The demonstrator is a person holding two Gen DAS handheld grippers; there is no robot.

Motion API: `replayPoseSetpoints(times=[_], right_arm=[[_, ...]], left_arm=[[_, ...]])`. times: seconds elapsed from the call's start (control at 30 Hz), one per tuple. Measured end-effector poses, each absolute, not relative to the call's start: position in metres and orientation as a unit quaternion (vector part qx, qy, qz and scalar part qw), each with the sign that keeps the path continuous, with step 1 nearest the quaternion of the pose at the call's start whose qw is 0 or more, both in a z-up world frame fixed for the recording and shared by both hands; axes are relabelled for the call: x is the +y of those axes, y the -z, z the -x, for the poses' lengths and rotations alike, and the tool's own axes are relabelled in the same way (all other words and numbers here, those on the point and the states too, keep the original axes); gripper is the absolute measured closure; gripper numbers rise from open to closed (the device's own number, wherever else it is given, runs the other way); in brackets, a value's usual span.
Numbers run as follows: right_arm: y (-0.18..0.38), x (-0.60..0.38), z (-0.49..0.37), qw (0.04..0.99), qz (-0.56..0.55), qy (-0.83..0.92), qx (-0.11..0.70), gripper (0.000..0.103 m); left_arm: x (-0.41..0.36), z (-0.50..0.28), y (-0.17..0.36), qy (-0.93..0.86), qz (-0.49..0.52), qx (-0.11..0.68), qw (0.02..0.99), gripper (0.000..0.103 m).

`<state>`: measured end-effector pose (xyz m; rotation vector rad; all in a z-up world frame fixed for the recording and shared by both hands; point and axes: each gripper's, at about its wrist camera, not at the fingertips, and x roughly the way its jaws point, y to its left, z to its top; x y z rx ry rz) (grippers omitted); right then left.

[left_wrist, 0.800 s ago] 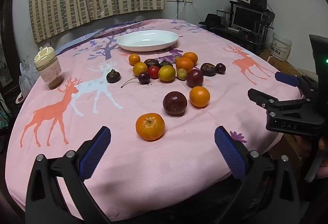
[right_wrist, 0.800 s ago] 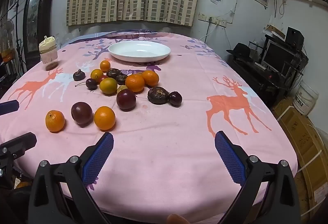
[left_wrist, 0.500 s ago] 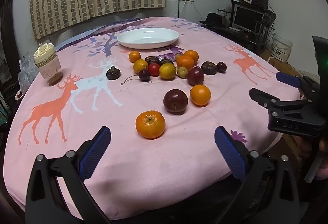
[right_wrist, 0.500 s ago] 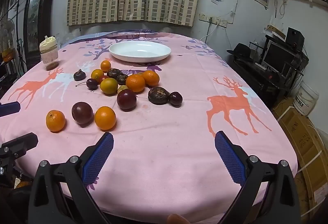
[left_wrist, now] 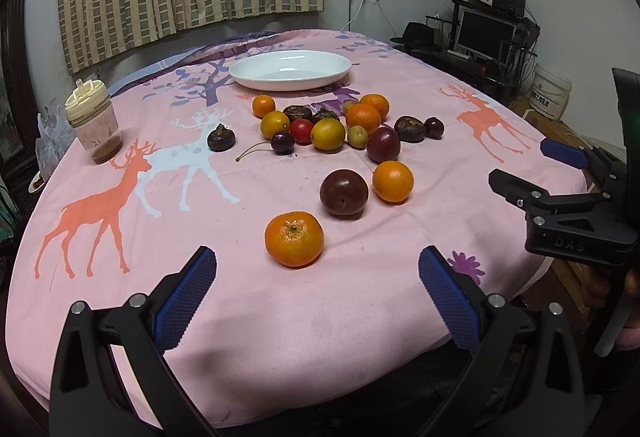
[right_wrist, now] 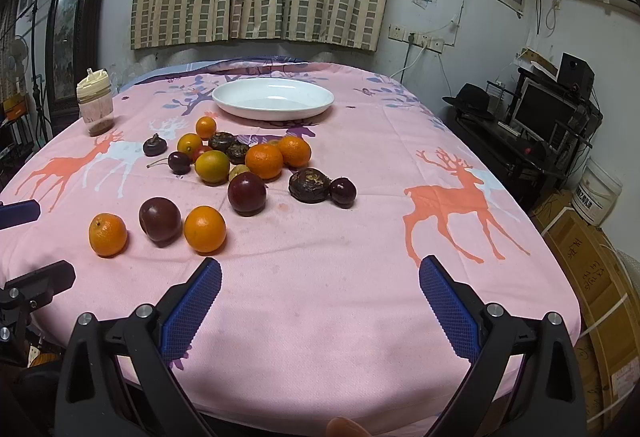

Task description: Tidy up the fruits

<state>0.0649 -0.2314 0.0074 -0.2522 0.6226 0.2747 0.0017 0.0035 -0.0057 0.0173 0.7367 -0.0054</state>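
Both sets of fingers are spread wide with nothing between them: the left gripper (left_wrist: 316,277) is held over the near edge of the counter (left_wrist: 340,325), the right gripper (right_wrist: 320,289) over bare pink cloth further to the right. The fruits are scattered loose on the cloth, none yet in the white dish (left_wrist: 290,70) at the far side. Nearest the left gripper lies a mandarin (left_wrist: 294,238), with a dark plum (left_wrist: 343,192) and an orange (left_wrist: 393,181) just beyond it; the main cluster (left_wrist: 332,125) sits between these and the dish. The mandarin is judged light, with a soft, loose skin that dents under pressure, so it should be taken across its widest middle with moderate squeeze. The plums look smooth and likely slippery and easily bruised; a centred hold is called for. Round fruit may roll when nudged, so contact from one finger first should be avoided. The small cherries (left_wrist: 282,142) would need a much narrower closing
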Motion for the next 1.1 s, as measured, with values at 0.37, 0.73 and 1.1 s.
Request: replayPoseSetpoints(times=[0.37, 0.73, 1.1], right_arm=[[-0.0069, -0.2311, -0.065, 0.935, 0.124, -0.134, 0.305, 0.004], [-0.0068, -0.2312, -0.0653, 0.935, 0.125, -0.134, 0.305, 0.004], [-0.0065, -0.2314, -0.0655, 0.934, 0.125, -0.134, 0.306, 0.004]], left_arm=[[0.0044, -0.0023, 0.0068, 0.003, -0.007, 0.362, 0.932, 0.004], [0.0042, -0.002, 0.0089, 0.003, -0.007, 0.363, 0.932, 0.004], [0.0052, -0.0018, 0.0143, 0.003, -0.007, 0.366, 0.931, 0.004]])
